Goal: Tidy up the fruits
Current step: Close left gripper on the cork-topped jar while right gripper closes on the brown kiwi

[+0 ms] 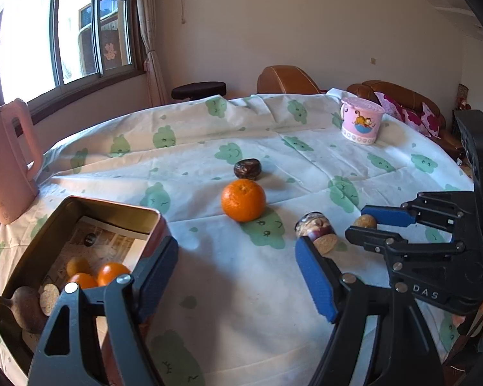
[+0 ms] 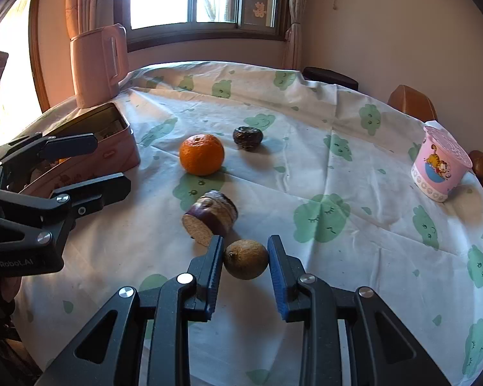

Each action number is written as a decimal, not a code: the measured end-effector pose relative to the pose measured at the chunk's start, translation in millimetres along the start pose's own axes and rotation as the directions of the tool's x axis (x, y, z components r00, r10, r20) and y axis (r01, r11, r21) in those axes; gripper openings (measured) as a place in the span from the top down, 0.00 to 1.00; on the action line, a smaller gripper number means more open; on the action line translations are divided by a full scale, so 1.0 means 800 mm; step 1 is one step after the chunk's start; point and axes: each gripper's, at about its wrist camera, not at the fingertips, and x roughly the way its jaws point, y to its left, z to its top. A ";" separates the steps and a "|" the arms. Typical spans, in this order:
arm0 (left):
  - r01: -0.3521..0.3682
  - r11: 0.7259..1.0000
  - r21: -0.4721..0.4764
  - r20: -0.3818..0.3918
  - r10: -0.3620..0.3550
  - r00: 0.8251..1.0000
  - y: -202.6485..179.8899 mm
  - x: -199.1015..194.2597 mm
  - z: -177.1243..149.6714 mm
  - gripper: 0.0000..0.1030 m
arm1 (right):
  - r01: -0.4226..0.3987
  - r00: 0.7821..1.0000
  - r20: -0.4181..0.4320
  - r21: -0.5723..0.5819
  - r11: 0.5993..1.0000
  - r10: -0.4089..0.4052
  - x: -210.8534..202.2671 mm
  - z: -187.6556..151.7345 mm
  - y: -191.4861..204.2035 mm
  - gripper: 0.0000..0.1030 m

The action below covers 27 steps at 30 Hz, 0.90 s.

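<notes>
From the left wrist, the left gripper (image 1: 238, 276) stands released with nothing between its jaws, one finger beside the open tin box (image 1: 80, 206) at the table's near left edge, where small oranges (image 1: 112, 271) and a brown pear-shaped fruit (image 1: 24, 308) already lie on paper. Mid-table sit a mandarin (image 1: 243, 200) and, just behind it, a dark wrinkled fruit (image 1: 247, 169); a cut purple fruit (image 1: 315, 230) lies nearer. At the right, the right gripper (image 1: 364, 223) pinches a small brown fruit (image 1: 364, 222). From the right wrist, that brown round fruit (image 2: 246, 259) is clenched at its widest girth between both pads, resting on the cloth just beside the cut purple fruit (image 2: 209, 218). It looks light, firm and dry-skinned, so a gentle hold across the middle should serve; squeezing harder risks bruising. The tablecloth (image 2: 306, 160) is creased and may drag. A pink kettle (image 2: 98, 64) and cartoon cup (image 2: 439, 164) stand by the far edges, with a window behind.
</notes>
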 end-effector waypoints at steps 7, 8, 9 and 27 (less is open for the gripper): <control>0.099 0.995 0.018 -0.037 -0.099 0.994 -0.043 0.032 0.013 0.25 | 0.071 0.997 0.012 0.118 0.991 -0.073 -0.005 -0.007 -0.057 0.71; 0.110 0.994 0.023 -0.050 -0.109 0.993 -0.048 0.038 0.014 0.25 | 0.077 0.997 0.017 0.122 0.990 -0.079 -0.007 -0.007 -0.059 0.71; 0.125 0.992 0.025 -0.069 -0.123 0.990 -0.052 0.044 0.016 0.25 | 0.085 0.996 0.019 0.125 0.988 -0.088 -0.007 -0.007 -0.060 0.71; 0.215 0.977 -0.006 -0.169 -0.213 0.962 -0.059 0.073 0.018 0.61 | 0.040 0.998 0.050 0.121 0.992 -0.046 -0.012 -0.008 -0.060 0.71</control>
